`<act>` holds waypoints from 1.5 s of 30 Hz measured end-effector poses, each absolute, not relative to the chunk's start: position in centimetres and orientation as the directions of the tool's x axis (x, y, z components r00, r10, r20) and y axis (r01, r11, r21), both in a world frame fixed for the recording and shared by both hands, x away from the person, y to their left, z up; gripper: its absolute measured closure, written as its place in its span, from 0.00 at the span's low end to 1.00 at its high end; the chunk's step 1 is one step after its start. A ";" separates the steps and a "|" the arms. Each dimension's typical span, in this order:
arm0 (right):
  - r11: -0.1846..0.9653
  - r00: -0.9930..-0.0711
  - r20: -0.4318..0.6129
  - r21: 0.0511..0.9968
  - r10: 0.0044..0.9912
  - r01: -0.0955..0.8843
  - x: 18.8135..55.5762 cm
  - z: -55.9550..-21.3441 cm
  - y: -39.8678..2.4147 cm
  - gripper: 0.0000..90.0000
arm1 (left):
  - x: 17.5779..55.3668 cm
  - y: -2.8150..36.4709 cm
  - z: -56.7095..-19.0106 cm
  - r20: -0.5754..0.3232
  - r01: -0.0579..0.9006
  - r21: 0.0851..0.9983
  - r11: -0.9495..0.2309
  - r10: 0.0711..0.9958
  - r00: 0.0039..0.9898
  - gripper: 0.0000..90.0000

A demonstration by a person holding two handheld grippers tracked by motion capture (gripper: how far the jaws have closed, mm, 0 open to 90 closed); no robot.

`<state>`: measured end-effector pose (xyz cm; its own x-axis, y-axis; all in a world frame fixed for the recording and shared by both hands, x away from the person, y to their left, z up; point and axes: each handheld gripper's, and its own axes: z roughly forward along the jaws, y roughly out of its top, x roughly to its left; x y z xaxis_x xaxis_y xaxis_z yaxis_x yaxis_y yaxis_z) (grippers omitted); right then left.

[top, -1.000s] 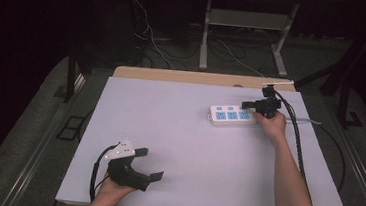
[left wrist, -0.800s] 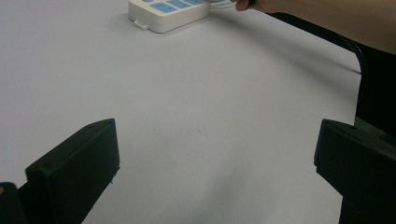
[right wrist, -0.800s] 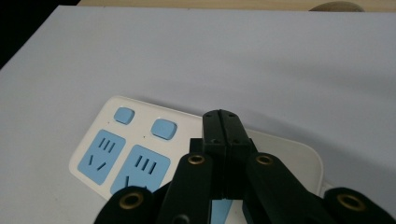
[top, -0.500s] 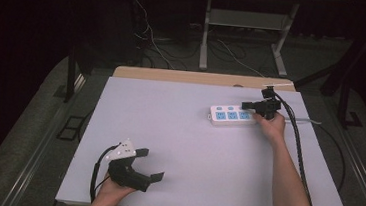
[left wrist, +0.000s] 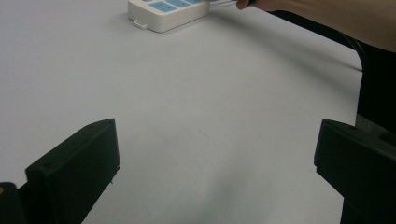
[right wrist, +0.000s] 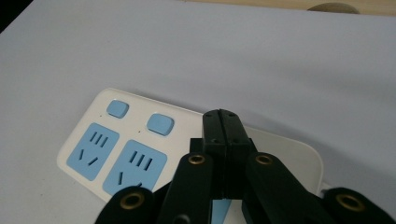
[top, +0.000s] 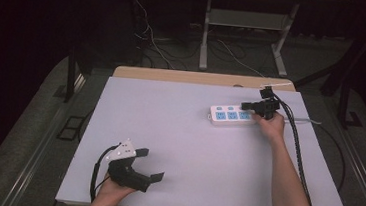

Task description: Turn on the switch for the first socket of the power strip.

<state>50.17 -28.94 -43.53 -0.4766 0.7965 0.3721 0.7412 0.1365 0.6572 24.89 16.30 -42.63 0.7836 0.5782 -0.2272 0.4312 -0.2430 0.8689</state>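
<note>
With nothing shifted in the past second, the right gripper [right wrist: 223, 122], jaws pressed together on nothing, hovers over the third switch of the power strip [top: 231, 116] at the table's [top: 183, 133] far right, likely about to press, while the left gripper [top: 150, 164] rests apart, jaws wide.

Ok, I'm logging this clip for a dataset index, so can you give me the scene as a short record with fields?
surface: white table
main object: white power strip with blue sockets, lying flat at the far right of the table
right gripper: jaws shut, tips over the power strip beside its blue buttons
left gripper: jaws open, nothing between them, at the near left edge
cable: black, trailing from the right gripper along the forearm
</note>
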 end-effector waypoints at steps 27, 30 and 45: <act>0.155 -0.495 0.344 0.676 0.798 0.720 49.1 -40.9 -28.0 1.00 | 25.0 16.0 -42.7 -0.232 0.437 0.865 -0.247 0.574 0.785 0.00; 0.163 -0.502 0.335 0.682 0.797 0.714 48.7 -40.3 -28.1 1.00 | 24.9 16.0 -42.7 -0.233 0.435 0.867 -0.244 0.574 0.785 0.00; 0.150 -0.502 0.324 0.704 0.802 0.694 45.4 -36.3 -29.3 0.91 | 24.8 16.1 -42.7 -0.235 0.435 0.869 -0.238 0.575 0.784 0.00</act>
